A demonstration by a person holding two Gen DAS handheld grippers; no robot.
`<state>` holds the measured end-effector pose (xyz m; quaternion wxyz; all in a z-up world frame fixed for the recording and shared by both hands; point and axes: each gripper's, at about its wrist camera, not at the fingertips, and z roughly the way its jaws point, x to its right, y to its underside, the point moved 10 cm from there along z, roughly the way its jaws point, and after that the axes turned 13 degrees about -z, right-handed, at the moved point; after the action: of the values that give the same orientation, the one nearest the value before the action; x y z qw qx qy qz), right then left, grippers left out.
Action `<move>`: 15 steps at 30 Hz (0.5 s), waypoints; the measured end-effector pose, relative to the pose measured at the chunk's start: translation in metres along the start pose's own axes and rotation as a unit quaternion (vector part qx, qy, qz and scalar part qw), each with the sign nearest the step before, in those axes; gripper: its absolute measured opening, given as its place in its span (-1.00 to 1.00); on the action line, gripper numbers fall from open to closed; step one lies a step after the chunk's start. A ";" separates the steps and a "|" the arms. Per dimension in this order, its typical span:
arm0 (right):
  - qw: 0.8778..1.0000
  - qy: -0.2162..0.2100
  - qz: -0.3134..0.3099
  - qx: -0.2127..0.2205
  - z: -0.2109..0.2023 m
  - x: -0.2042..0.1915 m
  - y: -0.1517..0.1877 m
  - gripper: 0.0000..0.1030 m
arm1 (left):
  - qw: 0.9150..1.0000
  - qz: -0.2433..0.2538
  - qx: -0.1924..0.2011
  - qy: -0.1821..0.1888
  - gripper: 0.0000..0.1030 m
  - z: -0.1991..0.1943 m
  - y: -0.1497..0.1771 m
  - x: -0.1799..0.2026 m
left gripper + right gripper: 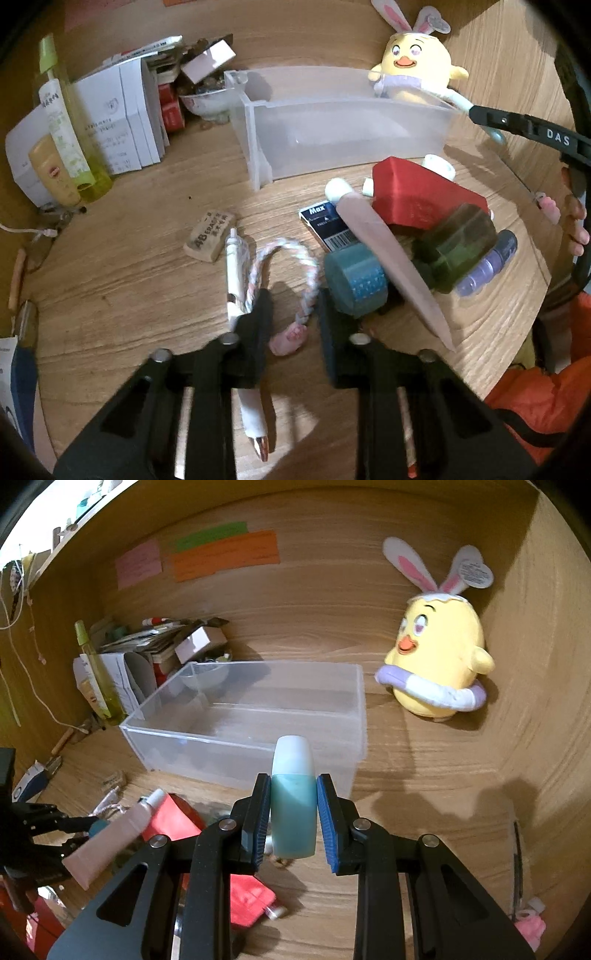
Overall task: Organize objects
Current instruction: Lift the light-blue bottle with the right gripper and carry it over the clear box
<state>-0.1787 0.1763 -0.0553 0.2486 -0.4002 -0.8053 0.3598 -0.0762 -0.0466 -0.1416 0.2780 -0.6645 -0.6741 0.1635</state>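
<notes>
My right gripper [293, 812] is shut on a teal bottle with a white cap [293, 794], held upright in front of the clear plastic bin [255, 716]. My left gripper [293, 306] is open, low over the desk, its fingers on either side of a braided cord with a pink charm [291, 266]. A white pen [234, 273] lies under its left finger. A teal tape roll [356, 277] touches its right finger. Beside it lies a pile: a pink tube [388, 254], a red box [421, 192], a green block [458, 243] and a purple bottle [487, 266].
A yellow chick plush [439, 657] sits right of the bin. White boxes [118, 118], a green spray bottle [62, 122] and a bowl [207, 99] stand at the left. An eraser [209, 234] and a Max staple box [327, 225] lie on the desk.
</notes>
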 end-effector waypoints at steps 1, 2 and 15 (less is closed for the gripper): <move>1.000 -0.003 -0.001 0.001 0.002 -0.003 -0.003 -0.55 | 1.000 0.002 0.003 -0.002 -0.80 0.000 0.000 0.000; 1.000 -0.005 0.000 0.002 0.003 -0.004 -0.004 -0.55 | 1.000 0.001 0.003 -0.002 -0.83 0.000 -0.001 -0.001; 0.999 -0.026 -0.008 0.021 0.016 -0.013 -0.039 -0.55 | 0.998 -0.051 0.041 0.022 -0.86 -0.018 -0.035 -0.005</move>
<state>-0.2005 0.1434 -0.0358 0.2392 -0.3787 -0.8071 0.3847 -0.0943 -0.0565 -0.1074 0.3277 -0.6209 -0.6933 0.1627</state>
